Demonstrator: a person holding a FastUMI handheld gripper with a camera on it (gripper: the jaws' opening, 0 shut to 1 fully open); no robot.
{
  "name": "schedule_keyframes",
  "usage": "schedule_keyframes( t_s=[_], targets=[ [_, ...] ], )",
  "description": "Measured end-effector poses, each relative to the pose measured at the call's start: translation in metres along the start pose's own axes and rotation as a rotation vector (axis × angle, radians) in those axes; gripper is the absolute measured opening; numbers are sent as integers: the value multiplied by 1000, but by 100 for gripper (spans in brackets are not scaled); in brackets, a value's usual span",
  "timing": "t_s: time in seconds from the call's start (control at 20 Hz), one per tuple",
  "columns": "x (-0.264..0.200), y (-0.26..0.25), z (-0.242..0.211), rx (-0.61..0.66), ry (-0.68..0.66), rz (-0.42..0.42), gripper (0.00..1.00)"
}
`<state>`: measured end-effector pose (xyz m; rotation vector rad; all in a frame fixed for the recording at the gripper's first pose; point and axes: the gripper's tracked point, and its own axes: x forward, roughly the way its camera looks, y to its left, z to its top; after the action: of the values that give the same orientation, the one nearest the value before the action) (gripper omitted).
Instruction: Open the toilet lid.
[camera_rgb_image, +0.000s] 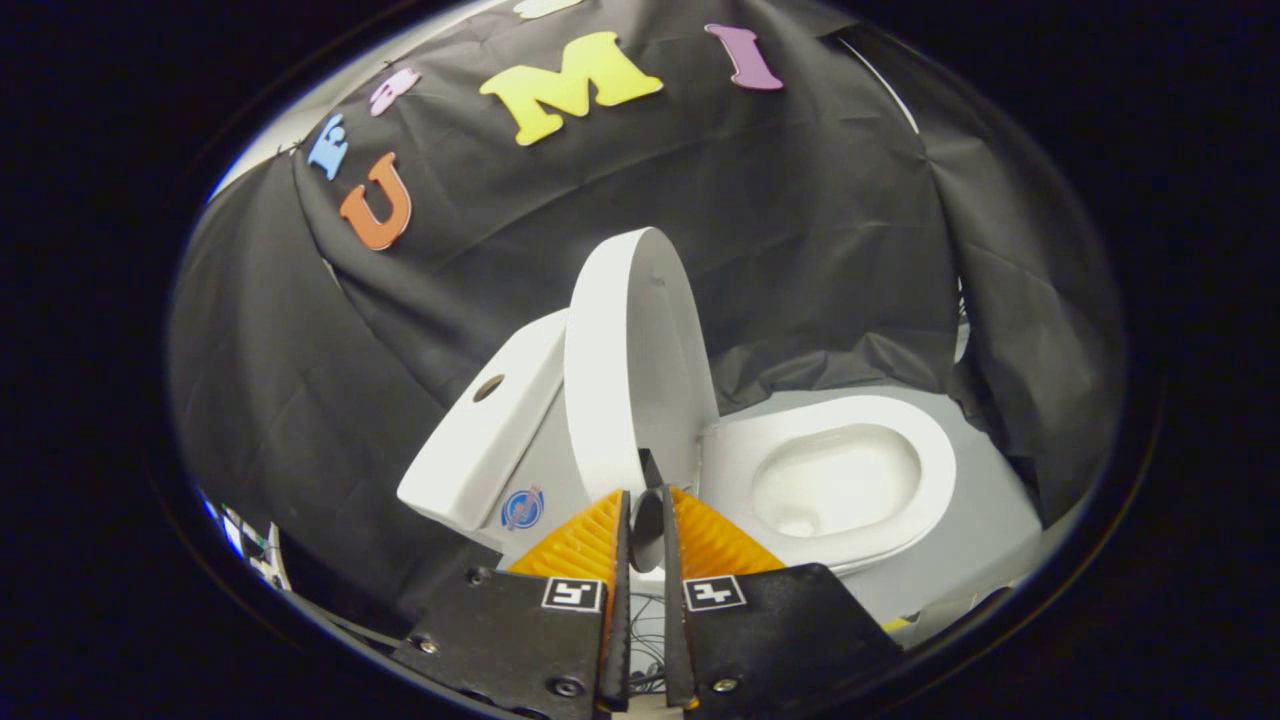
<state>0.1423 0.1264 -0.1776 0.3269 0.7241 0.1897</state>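
Both fingers (612, 520) pinch lid (640, 370) (raised).

Raised toilet lid (640, 360) stands nearly upright at frame centre, directly ahead of the gripper (643, 505), whose fingers stand nearly together with only a narrow slot between them at the lid's lower edge. Cistern (490, 430) blocks the lower left, just behind the lid. Open seat and bowl (835, 475) at right lie unobstructed from above. Draped booth wall (800, 250) closes off the space behind and to both sides.
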Motion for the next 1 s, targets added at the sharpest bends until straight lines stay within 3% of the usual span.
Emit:
schedule_keyframes(
  t_s=[0.55,1.0],
  targets=[
    [1,0,0,-100,13,32,18],
    [7,-2,-4,-252,15,1,18]
  ],
)
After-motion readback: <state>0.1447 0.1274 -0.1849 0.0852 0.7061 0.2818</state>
